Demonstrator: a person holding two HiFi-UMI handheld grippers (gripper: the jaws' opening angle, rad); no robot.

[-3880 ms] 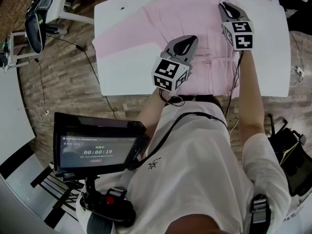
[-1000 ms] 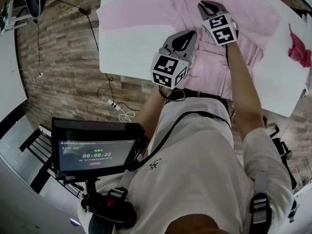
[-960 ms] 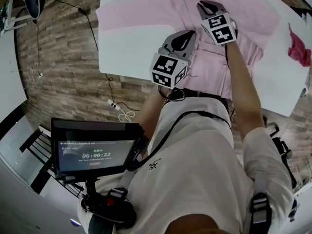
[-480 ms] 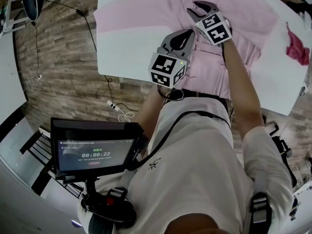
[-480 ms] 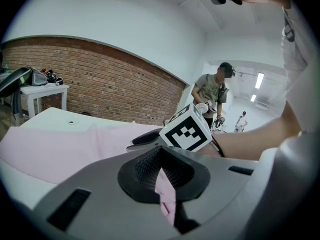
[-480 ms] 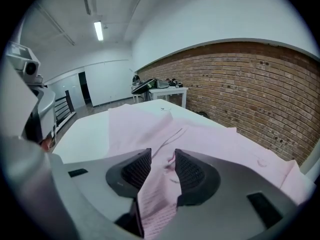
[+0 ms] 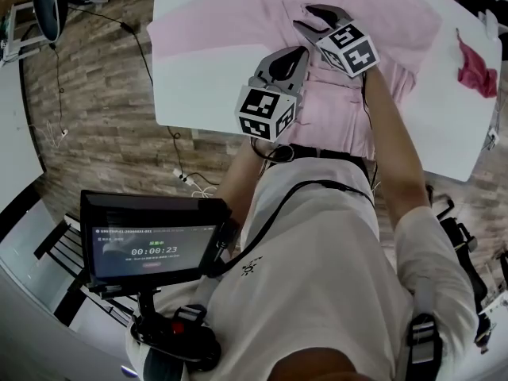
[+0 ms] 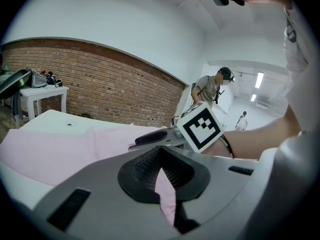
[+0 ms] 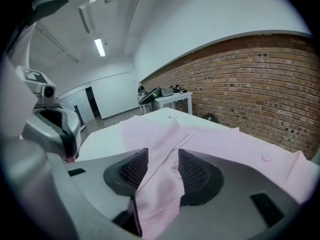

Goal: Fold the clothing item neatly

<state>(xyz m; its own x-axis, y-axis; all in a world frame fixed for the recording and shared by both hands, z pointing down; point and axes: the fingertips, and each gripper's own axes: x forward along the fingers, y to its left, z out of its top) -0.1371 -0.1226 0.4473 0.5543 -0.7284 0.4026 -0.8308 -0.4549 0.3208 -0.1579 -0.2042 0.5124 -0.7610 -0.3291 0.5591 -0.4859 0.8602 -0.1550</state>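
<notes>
1. Shifted since a second earlier: the right gripper [image 7: 305,17], a grey two-jaw tool bearing a black-and-white marker cube, was found further toward the upper left of the head view. Its jaws had just been opening.
2. Right gripper, state: the jaws were recorded standing apart. A raised fold of the pale pink long-sleeved cloth shirt [image 9: 159,194] ran between the ribbed black pads, but it was not pressed by them.
3. Left gripper [image 8: 161,168], grey, with its own marker cube: the jaws were recorded closed together on a thin pinch of the pink shirt, which hung out below the pads. Its position was unchanged from the earlier frames.
4. Pink shirt, location: it was spread over the far half of the white rectangular tabletop [image 7: 190,94]. One sleeve was laid out toward the table's left edge, and the near hem was draped at the person's waist.
5. Relation of the grippers: both were held over the middle of the shirt, the right just beyond the left.
6. Small crumpled red cloth [image 7: 475,68]: it was noted on the table's right end, apart from the shirt.
7. Surroundings: a red brick wall [image 8: 100,89] was seen behind the table.
</notes>
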